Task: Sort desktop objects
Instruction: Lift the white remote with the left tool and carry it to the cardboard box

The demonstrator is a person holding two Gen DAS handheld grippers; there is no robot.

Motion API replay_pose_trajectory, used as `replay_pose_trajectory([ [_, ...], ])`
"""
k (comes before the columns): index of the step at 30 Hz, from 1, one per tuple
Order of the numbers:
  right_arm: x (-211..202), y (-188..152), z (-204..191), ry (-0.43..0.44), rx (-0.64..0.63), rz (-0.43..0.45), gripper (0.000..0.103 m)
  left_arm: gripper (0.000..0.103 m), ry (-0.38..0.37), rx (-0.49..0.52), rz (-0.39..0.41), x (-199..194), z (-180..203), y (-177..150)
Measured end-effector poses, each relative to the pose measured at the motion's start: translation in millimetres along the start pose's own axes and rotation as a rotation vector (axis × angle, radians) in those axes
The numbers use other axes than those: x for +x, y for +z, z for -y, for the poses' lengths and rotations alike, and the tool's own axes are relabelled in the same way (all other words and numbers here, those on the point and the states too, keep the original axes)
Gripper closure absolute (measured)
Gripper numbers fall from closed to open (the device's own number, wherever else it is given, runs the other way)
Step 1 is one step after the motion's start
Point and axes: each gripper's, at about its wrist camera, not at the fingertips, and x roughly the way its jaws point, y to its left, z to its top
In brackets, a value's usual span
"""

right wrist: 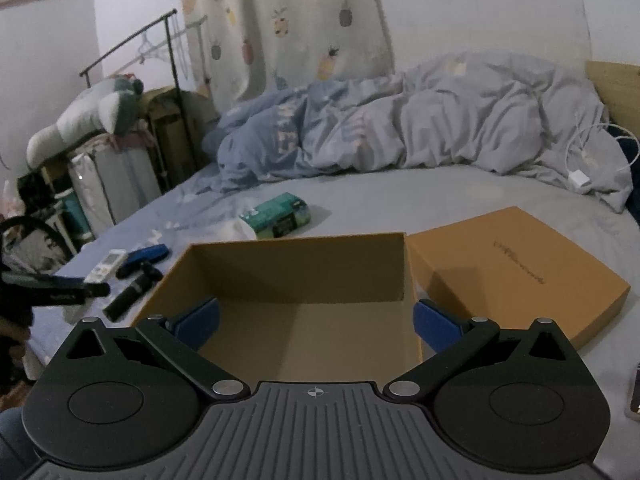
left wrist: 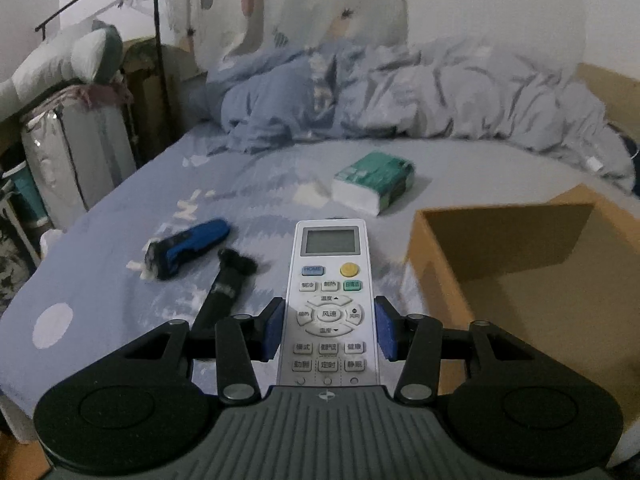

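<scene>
White remote (left wrist: 329, 304) sits clamped in the left gripper (left wrist: 329, 330), blue pads (left wrist: 274, 330) pressed on both long edges near the button block, screen end pointing to 12 o'clock. Gripper held roughly level above the blue bedsheet (left wrist: 120, 240), remote off the sheet as far as the view shows. In the right wrist view the same remote (right wrist: 107, 265) shows small at 9 o'clock, the left gripper's dark body in front of it.

Right gripper (right wrist: 316, 322) jaws spread wide, holding nothing, hovering over the near edge of the open cardboard box (right wrist: 280, 268), aimed into its bare interior. From the left view the box (left wrist: 436, 264) is at 3 o'clock, just beside the remote.

Counts: one remote, one box, one box lid (right wrist: 516, 276) lying flat at 2 o'clock, touching the box's right wall. One blue-black shaver (left wrist: 188, 248) at 10 o'clock of the remote, one black stick-shaped item (left wrist: 222, 296) just beside it, the two near each other. One green tissue pack (left wrist: 374, 182) at 1 o'clock, well apart. One crumpled duvet (right wrist: 420, 120) at 12 o'clock, white charger with cable (right wrist: 580, 178) at its right end.
</scene>
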Motion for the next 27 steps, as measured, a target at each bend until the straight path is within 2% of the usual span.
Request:
replay_pose_trajectory([
  [10,-7.7,-0.1,7.4,-0.017,0.013,0.013,0.000,0.055,-0.082,0.021,0.086,-24.8,30.1,20.4],
  [27,-14.4,-0.4,17.1,-0.034,0.037,0.025,0.000,0.055,-0.208,0.084,0.117,-28.4,94.0,35.5],
])
